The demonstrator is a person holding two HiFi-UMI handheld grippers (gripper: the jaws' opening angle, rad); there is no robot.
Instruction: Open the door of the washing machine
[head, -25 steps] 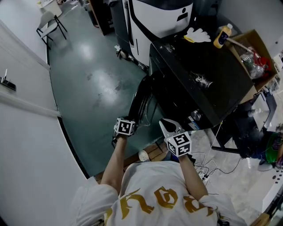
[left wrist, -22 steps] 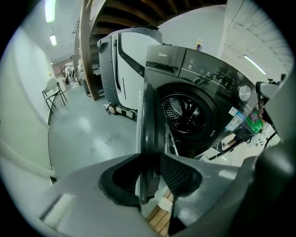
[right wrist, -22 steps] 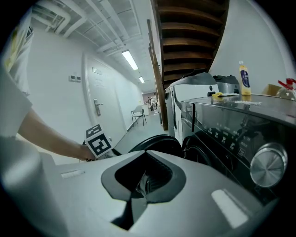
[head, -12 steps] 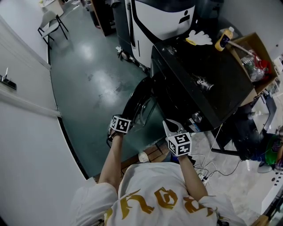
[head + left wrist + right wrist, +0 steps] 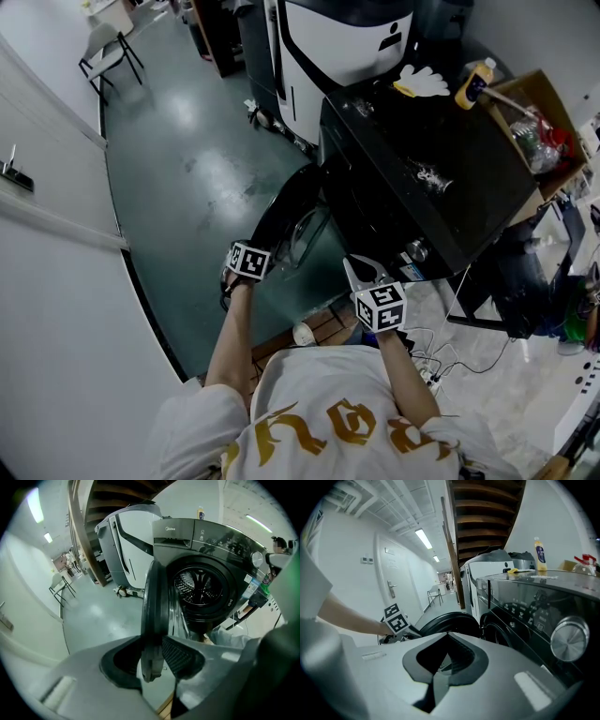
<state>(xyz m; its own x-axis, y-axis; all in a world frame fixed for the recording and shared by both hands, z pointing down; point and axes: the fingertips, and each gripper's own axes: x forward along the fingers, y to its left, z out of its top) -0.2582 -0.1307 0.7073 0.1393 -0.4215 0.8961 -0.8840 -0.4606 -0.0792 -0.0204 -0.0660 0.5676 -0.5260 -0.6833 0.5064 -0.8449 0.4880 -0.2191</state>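
**With door point(image 5: 157, 602) swung wide, left gripper point(image 5: 152, 641) bites its rim**

Where the black washing machine point(image 5: 206, 536) carries "Midea" on its drawer panel, the round door stands well out from the machine's front, seen edge-on, and bares the steel drum point(image 5: 199, 587). The left gripper's fingers are clamped on the door's lower rim. Near the machine's dial point(image 5: 568, 638), the right gripper point(image 5: 447, 634) hangs free, its fingers pressed together on nothing. A yellow bottle point(image 5: 539, 553) stands on the machine's top, its label too small to read.

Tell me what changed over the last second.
The left gripper, shut on the edge of the door, swung it further open, leftward away from the washing machine. The right gripper stayed put, shut and empty.
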